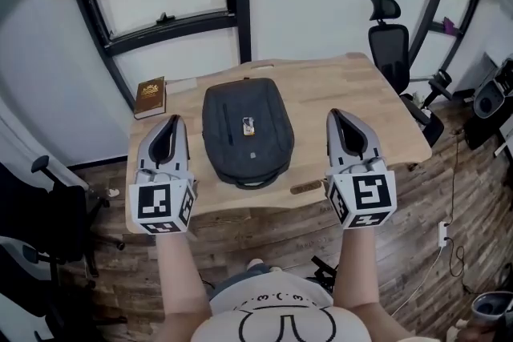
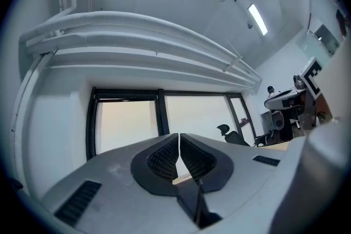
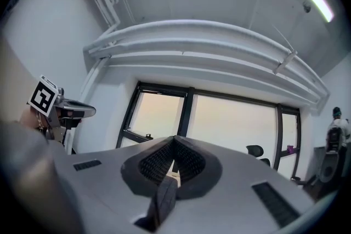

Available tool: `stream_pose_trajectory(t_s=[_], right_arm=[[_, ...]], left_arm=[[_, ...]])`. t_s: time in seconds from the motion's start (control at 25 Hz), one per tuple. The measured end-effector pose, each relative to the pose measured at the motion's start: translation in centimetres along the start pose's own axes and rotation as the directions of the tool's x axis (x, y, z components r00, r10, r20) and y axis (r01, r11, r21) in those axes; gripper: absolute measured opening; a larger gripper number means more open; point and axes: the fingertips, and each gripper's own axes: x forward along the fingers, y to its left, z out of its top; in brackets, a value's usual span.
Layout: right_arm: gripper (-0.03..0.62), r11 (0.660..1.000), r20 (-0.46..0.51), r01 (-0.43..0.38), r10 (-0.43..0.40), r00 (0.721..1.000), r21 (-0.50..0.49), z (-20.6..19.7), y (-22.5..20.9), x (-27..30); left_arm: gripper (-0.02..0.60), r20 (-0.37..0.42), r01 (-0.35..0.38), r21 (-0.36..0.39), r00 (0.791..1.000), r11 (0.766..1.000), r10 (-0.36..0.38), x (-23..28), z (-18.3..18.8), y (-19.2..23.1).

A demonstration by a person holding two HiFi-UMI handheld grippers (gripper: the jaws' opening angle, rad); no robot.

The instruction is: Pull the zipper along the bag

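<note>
A dark bag (image 1: 247, 132) is laid flat at the middle of the wooden table (image 1: 345, 92), a brown book (image 1: 150, 97) near its left corner. The left gripper (image 1: 167, 126) and right gripper (image 1: 343, 122) are held raised on either side of the bag, apart from it; both pairs of jaws are pressed together with nothing between them.

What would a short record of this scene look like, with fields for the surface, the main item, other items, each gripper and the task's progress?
Surface: wooden table
Main item: dark bag, lying flat at the table's middle
Other items: brown book at the far left corner; office chair beyond the table on the right
Left gripper: jaws together, empty, left of the bag, not touching it
Right gripper: jaws together, empty, right of the bag, not touching it
Progress: zipper not yet gripped
</note>
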Motion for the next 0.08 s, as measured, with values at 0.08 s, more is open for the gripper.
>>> stream_pose_trajectory(t_s=[0.08], right_arm=[[0.051,1.0,-0.004,0.009,-0.009,1.0,-0.013,-0.09,-0.25,0.45]], left_arm=[[0.021,0.011,-0.004,-0.011,1.0,1.0,0.004,0.49,0.18,0.43]])
